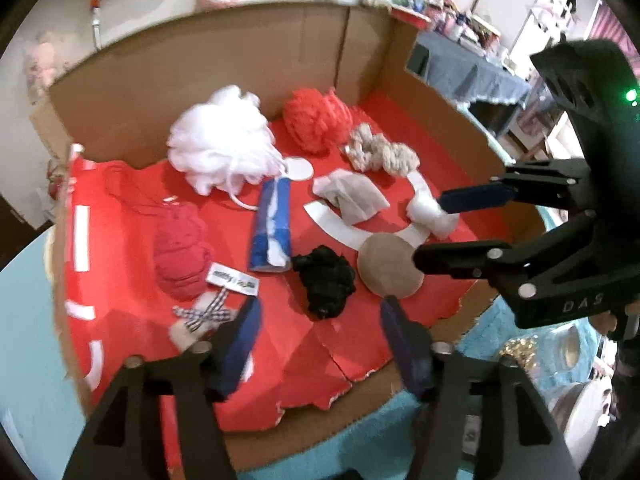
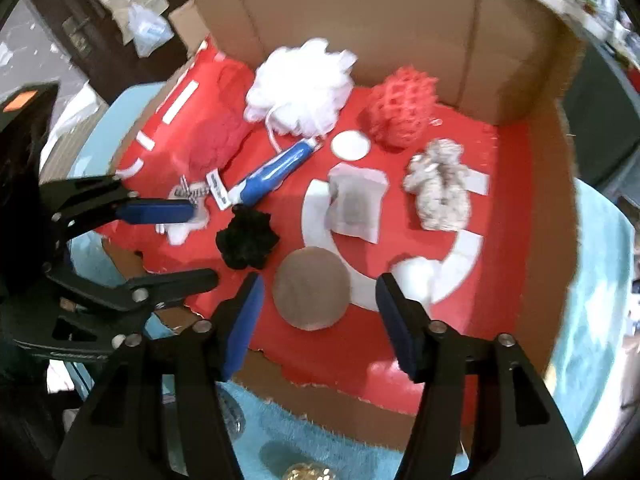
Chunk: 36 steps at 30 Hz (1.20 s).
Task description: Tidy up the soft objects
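Red paper liner (image 1: 132, 240) covers floor of open cardboard tray (image 1: 240, 52); soft items lie scattered on it.

Left wrist view: left gripper (image 1: 320, 340) at btm centre, jaws spread, nothing between them. Just ahead lie black ruffled scrunchie (image 1: 326, 280) and tan round pad (image 1: 390, 266). White mesh bath pouf (image 1: 220, 140) sits upper centre. Right gripper (image 1: 444, 224) enters from right edge, jaws parted around white cotton ball (image 1: 430, 214); contact cannot be confirmed.

Right wrist view: right gripper (image 2: 320, 308) at btm centre, jaws apart, tan round pad between the tips, white cotton ball beside right tip. Left gripper (image 2: 196, 240) at left edge, released.

Step, est.: approach, pre-grasp. Next move requires lowering over one item, then closing gently; soft goods compress easily.
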Each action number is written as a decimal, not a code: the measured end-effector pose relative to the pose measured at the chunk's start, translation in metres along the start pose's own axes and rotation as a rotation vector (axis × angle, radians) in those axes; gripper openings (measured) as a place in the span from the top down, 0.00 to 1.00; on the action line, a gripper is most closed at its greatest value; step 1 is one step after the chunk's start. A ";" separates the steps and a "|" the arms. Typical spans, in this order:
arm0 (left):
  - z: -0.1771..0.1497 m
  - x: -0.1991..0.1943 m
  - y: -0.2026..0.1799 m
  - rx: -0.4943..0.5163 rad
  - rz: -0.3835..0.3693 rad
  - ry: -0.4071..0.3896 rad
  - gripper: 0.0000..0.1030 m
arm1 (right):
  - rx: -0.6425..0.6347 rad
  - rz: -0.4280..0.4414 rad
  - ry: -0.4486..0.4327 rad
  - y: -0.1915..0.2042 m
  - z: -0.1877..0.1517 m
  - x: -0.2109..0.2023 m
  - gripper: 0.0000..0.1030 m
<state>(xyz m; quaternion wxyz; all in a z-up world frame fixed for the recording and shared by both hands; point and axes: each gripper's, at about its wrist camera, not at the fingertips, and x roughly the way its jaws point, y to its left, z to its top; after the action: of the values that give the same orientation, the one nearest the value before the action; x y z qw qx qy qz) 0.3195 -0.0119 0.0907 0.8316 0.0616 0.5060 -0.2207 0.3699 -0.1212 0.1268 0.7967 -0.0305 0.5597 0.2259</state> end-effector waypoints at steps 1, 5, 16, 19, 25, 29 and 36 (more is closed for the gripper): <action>-0.002 -0.007 0.001 -0.012 0.011 -0.016 0.21 | 0.016 -0.007 -0.012 -0.003 -0.002 -0.004 0.31; -0.008 -0.027 0.003 -0.079 0.062 -0.080 0.06 | 0.072 -0.041 -0.054 -0.006 -0.007 -0.023 0.29; -0.027 -0.035 0.004 -0.198 0.204 -0.154 0.00 | 0.200 -0.113 -0.106 -0.010 -0.038 -0.031 0.25; -0.032 -0.031 0.011 -0.238 0.228 -0.149 0.00 | 0.211 -0.121 -0.101 -0.009 -0.045 -0.027 0.25; -0.041 -0.022 0.016 -0.298 0.214 -0.119 0.00 | 0.226 -0.147 -0.100 -0.008 -0.051 -0.019 0.25; -0.041 -0.018 0.014 -0.297 0.231 -0.110 0.00 | 0.221 -0.180 -0.109 -0.008 -0.051 -0.019 0.25; -0.037 -0.013 0.012 -0.299 0.272 -0.085 0.00 | 0.228 -0.194 -0.101 -0.010 -0.050 -0.015 0.25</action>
<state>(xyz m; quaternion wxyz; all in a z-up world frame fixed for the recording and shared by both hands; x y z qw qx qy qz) 0.2892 0.0150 0.0825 0.8742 -0.0040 0.4845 -0.0310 0.3261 -0.1501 0.1200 0.8403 0.0179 0.5352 0.0840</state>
